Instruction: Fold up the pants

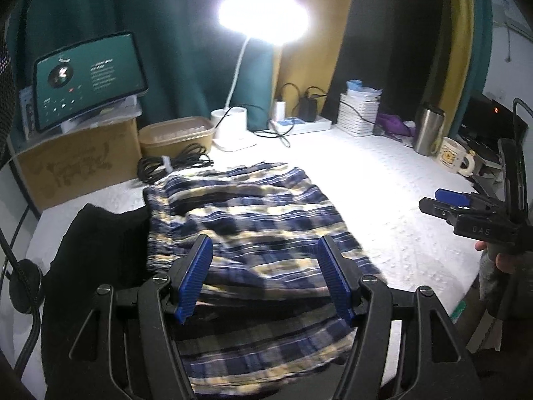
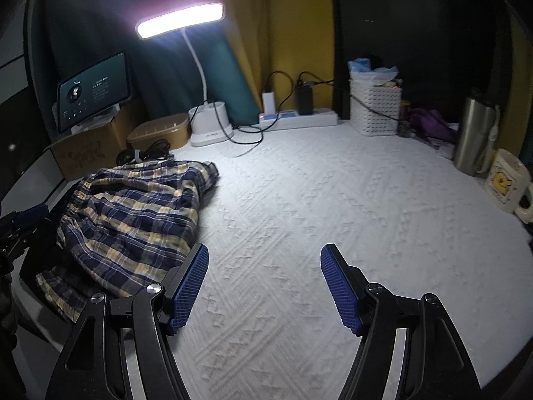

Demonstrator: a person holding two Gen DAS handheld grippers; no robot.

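Below my left claw (image 1: 265,278), seen from the left wrist, the plaid pants (image 1: 253,233) lie bunched on the white table (image 1: 383,200), a black garment (image 1: 100,253) touching them on the left; the blue pads stand apart with nothing between them. My right claw (image 1: 446,201) hangs off to the right, a hand (image 1: 499,256) behind it. From the right wrist, my right claw (image 2: 265,283) is spread wide and empty over bare table (image 2: 333,200), the pants (image 2: 133,220) to its left, a lit desk lamp (image 2: 180,20) beyond.
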